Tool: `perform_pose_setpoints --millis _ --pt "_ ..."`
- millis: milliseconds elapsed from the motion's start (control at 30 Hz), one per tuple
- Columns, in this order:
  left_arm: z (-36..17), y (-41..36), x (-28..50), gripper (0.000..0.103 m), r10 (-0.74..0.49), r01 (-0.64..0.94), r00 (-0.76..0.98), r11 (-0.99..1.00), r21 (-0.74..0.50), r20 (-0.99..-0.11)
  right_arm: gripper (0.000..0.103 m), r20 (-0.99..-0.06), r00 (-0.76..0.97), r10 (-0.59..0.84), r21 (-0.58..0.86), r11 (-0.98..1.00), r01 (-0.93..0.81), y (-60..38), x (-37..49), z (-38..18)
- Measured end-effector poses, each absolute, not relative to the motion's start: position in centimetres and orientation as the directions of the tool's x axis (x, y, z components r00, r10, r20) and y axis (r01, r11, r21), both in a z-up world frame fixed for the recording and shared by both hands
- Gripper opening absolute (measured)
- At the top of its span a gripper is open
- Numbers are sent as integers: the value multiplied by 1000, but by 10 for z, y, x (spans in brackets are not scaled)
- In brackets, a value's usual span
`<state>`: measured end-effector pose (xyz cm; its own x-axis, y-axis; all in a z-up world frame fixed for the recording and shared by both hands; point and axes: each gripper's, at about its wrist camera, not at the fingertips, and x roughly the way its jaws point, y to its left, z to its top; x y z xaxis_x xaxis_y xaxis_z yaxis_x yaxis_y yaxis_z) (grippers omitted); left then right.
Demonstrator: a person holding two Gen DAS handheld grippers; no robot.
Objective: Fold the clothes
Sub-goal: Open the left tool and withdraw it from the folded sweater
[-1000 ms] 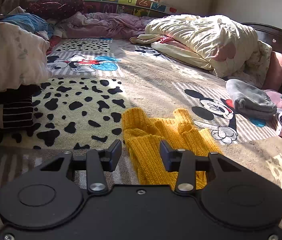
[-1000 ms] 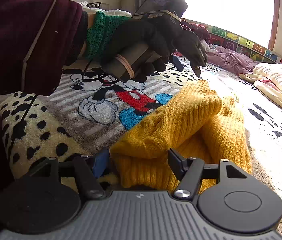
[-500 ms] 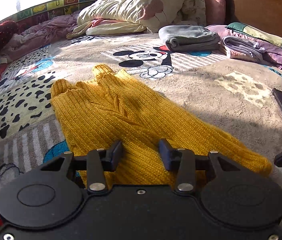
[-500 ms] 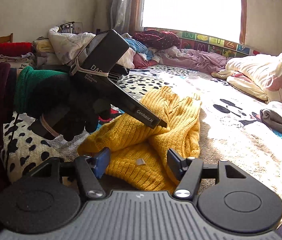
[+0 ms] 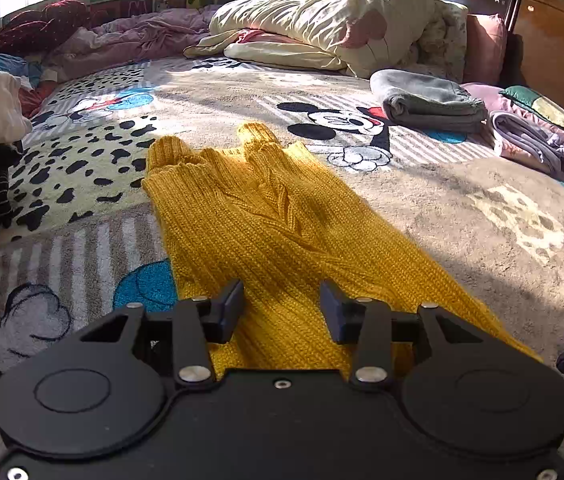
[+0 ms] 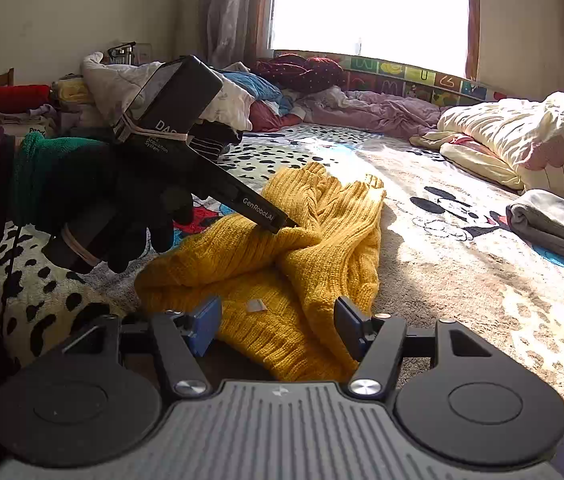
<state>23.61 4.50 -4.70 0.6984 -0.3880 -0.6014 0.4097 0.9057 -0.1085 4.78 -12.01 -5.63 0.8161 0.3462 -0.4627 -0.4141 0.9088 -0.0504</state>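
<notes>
Across the middle of the bed (image 5: 461, 216), on its cartoon-print blanket, lies the yellow knitted sweater (image 5: 266, 232), and we're looking at it from both ends. From the left wrist view it stretches away flat, cable pattern up, its far end reaching toward the spotted patch of the blanket. The left gripper (image 5: 282, 308) hangs low over the near end, jaws partly apart with knit showing between them; the fingertips (image 5: 230, 304) don't appear to pinch anything, though the camera body hides the near hem, so contact there is hard to call.

Over to the right wrist view: the sweater (image 6: 282, 264) is bunched and folded over itself here, a small tag showing. The right gripper (image 6: 278, 320) sits with jaws about half open, the knit's edge between the blue pads (image 6: 204, 326), not squeezed as far as I can see. A gloved hand (image 6: 114, 208) holds the left gripper's handle, its tip dipping onto the heaped wool; the tips themselves are lost in the folds.

Toward the headboard side, a folded grey garment (image 5: 425, 100) rests near a rumpled cream duvet (image 5: 321, 20). Piled laundry (image 6: 170, 92) crowds the far left edge, partly cut off.
</notes>
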Motion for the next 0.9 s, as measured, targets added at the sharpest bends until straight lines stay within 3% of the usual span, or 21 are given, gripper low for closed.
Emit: perform_pose_setpoints --millis 200,500,900 --pt "-23 66 184 42 -379 323 748 925 -200 -545 62 -472 817 331 -188 868 -460 -127 33 -63" --pt "-32 38 94 55 -263 429 787 884 188 -558 63 -475 843 251 -435 767 -473 -124 19 -81" --pt "-78 14 52 60 -123 488 802 701 521 -585 63 -483 846 224 -533 692 -487 -118 13 -90"
